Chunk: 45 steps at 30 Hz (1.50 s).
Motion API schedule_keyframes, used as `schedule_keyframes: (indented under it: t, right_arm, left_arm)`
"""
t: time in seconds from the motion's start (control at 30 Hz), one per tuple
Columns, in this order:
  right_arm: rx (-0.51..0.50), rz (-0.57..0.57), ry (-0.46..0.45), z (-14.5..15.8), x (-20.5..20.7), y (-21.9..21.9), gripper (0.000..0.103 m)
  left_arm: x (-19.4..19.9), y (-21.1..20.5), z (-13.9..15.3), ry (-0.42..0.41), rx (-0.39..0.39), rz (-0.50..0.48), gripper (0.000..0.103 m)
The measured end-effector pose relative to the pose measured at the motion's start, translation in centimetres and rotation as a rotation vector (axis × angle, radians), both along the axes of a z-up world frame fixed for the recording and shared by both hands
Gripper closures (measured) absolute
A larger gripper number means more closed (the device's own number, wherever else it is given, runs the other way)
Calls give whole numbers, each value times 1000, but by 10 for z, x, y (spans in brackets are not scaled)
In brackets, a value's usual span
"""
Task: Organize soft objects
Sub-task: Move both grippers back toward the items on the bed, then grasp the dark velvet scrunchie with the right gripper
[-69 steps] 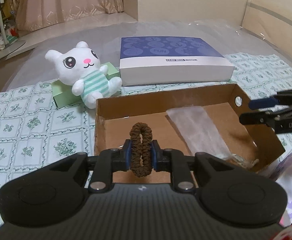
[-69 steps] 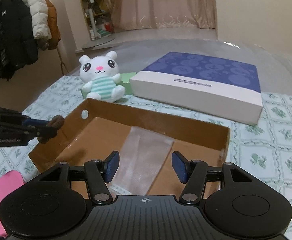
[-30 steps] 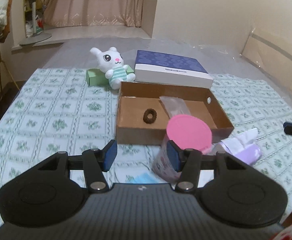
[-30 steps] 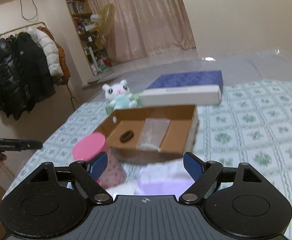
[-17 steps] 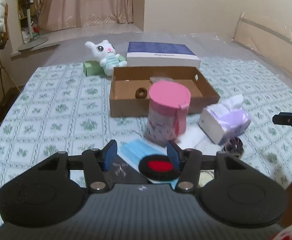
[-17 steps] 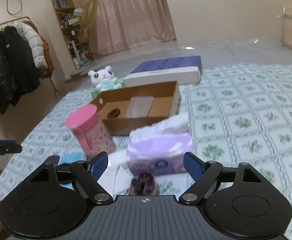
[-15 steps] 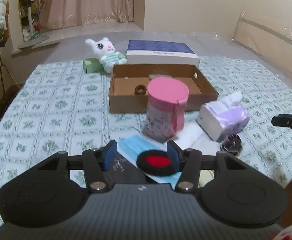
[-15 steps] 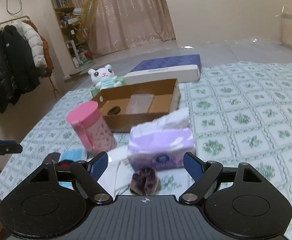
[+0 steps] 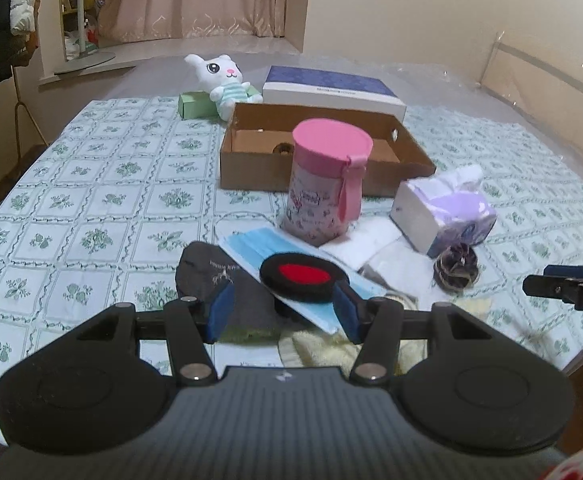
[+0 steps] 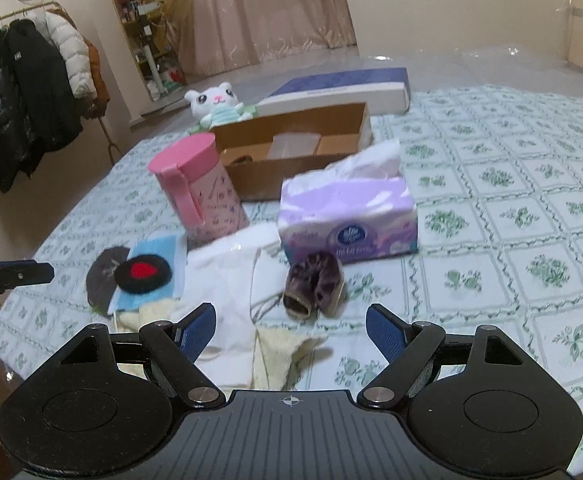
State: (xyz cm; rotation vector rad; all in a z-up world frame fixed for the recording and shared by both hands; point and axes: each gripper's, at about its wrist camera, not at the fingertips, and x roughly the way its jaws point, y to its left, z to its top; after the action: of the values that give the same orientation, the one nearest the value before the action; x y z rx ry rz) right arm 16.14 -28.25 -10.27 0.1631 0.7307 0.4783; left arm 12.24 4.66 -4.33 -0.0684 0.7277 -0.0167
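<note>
My left hand-held gripper (image 9: 283,308) is released, nothing between its blue pads, which hang over a black pad with a red centre (image 9: 302,276) lying on a blue face mask (image 9: 267,252); a dark grey cloth (image 9: 211,276) sits at about nine o'clock of that pad. My right hand-held gripper (image 10: 287,328) is released wider, also empty, above white cloths (image 10: 227,276) and a pale yellow towel (image 10: 271,352), with a dark purple scrunchie (image 10: 315,284) at twelve o'clock just ahead. Beyond it stands the purple tissue pack (image 10: 347,216), and at ten o'clock the pink-lidded container (image 10: 199,188). Only the right view shows the clear plastic sleeve (image 10: 293,145) inside the cardboard box (image 10: 291,176); from the left, the pink container hides most of the box floor, where just a sliver of the brown hair tie (image 9: 282,148) peeks out. The left view alone shows the green box (image 9: 195,105) beside the plush bunny (image 9: 223,82). The flowered surface (image 9: 91,208) carries everything.
</note>
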Motion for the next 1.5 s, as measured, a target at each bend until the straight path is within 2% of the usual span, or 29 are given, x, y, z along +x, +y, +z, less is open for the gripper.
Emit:
schedule_keyframes:
  t: [0.17, 0.3, 0.67, 0.8, 1.43, 1.5]
  right_arm:
    - [-31, 6, 5, -9, -2, 9, 21]
    - [-39, 13, 6, -14, -2, 13, 21]
    - [-103, 0, -48, -27, 13, 29, 21]
    - [-127, -2, -64, -36, 24, 36, 28]
    - [-175, -37, -37, -74, 76, 53, 38]
    - [-171, -38, -36, -77, 79, 52, 43]
  left_arm:
    - [-4, -9, -12, 9, 15, 1, 51]
    - [-6, -11, -19, 20, -3, 9, 51]
    - [-1, -17, -32, 28, -10, 10, 45]
    - [4, -20, -37, 19, -10, 13, 45]
    - [39, -32, -55, 23, -12, -3, 32]
    - [43, -35, -58, 29, 0, -9, 32]
